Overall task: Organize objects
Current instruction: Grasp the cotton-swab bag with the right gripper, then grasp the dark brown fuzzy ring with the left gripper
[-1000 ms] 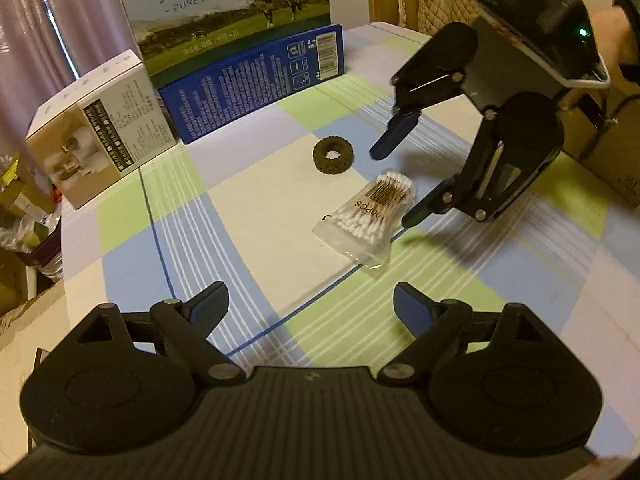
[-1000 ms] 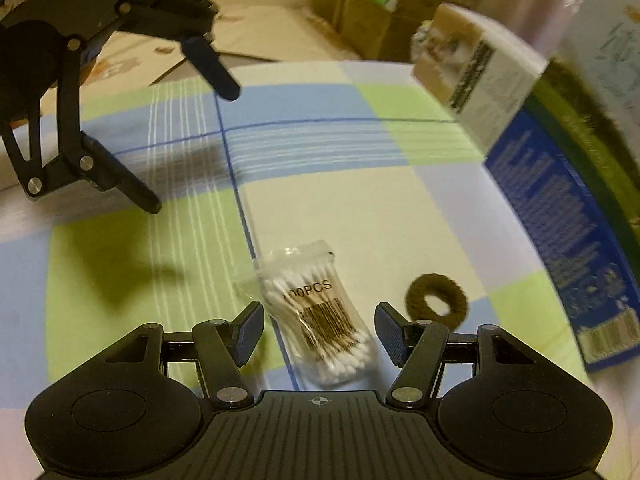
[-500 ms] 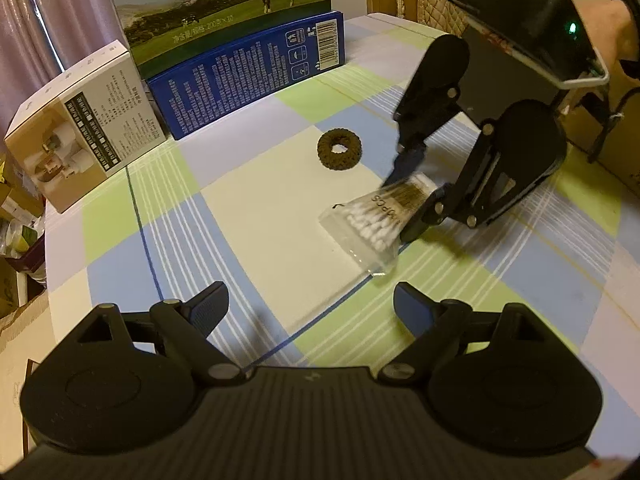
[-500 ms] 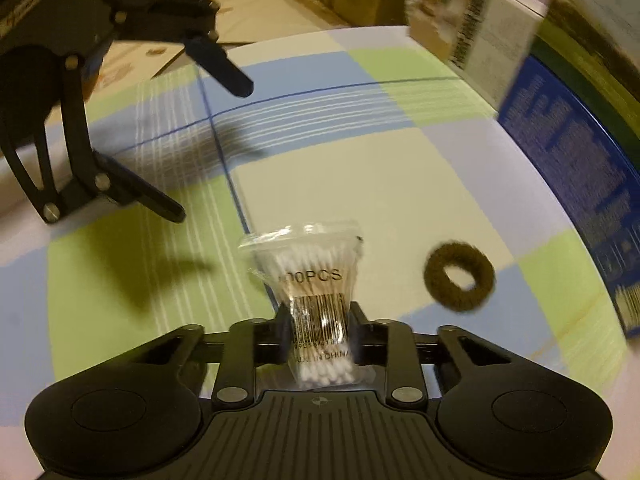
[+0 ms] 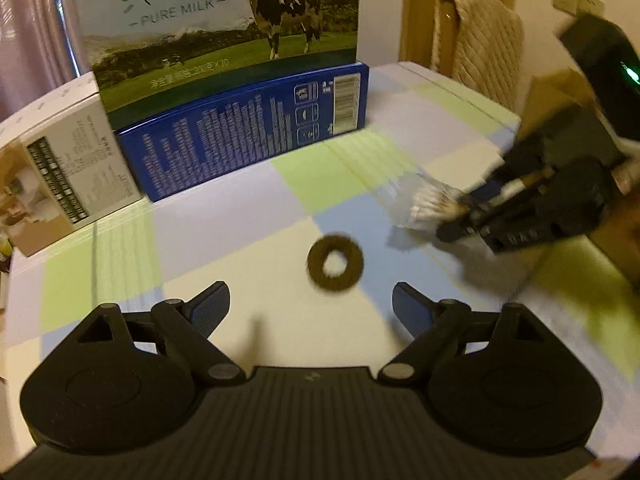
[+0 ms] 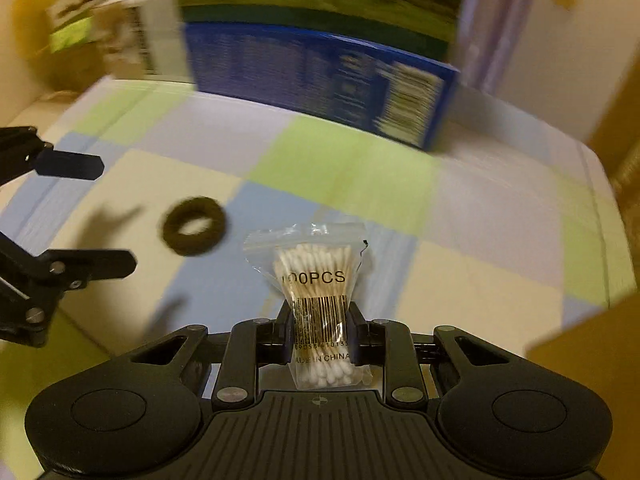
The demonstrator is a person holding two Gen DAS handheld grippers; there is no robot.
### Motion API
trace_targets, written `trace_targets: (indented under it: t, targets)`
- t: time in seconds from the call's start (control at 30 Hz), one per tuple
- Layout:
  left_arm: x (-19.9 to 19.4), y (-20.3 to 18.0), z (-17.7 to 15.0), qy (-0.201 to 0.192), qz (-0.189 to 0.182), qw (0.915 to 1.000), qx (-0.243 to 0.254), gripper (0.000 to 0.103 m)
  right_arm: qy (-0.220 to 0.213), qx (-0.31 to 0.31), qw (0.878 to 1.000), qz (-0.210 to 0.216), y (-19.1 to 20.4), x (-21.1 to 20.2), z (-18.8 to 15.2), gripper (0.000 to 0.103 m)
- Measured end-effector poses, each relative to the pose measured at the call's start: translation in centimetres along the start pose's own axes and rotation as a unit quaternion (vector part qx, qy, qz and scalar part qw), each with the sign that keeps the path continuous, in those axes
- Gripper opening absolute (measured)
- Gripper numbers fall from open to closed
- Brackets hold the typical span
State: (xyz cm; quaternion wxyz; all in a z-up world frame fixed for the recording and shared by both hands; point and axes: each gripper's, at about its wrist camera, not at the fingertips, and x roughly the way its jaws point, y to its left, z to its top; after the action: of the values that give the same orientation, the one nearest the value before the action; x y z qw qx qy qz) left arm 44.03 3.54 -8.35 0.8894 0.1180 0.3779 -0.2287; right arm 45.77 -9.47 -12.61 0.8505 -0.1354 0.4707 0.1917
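My right gripper (image 6: 320,330) is shut on a clear bag of cotton swabs (image 6: 316,280) and holds it above the checked tablecloth. In the left wrist view the right gripper (image 5: 476,216) shows at the right with the bag (image 5: 424,204) sticking out to the left, blurred. A dark brown hair tie (image 5: 335,262) lies flat on the cloth just ahead of my left gripper (image 5: 310,306), which is open and empty. The hair tie also shows in the right wrist view (image 6: 195,225), left of the bag, with the left gripper (image 6: 100,216) open beside it.
A blue box (image 5: 248,128) with a tall milk carton box (image 5: 224,20) behind it stands at the back of the table. A white and tan box (image 5: 60,172) stands at the back left. A chair with a beige cover (image 5: 480,44) is beyond the table's far right edge.
My right gripper closed on the swab bag, lifted it off the cloth and swung right. My left gripper moved forward toward the hair tie and stayed open.
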Motion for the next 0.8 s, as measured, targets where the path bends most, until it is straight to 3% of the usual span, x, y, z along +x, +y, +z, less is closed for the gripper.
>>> trace_targets:
  t: [0.3, 0.63, 0.8]
  targets:
    - [5.4, -1.8, 0.9, 0.022, 0.026, 0.9987, -0.039, 0.063, -0.009, 0.045, 0.999, -0.005, -1.3, -0.7, -1.0, 0.022]
    - [5.9, -1.6, 0.7, 0.040, 0.045, 0.9952, -0.077, 0.017, -0.012, 0.073, 0.997, 0.006, -1.9, -1.0, -2.7, 0.022]
    - [4.0, -1.6, -0.9, 0.055, 0.046, 0.9931, -0.093, 0.015, -0.013, 0.087, 0.996, 0.022, -1.2, -2.1, -4.0, 0.022]
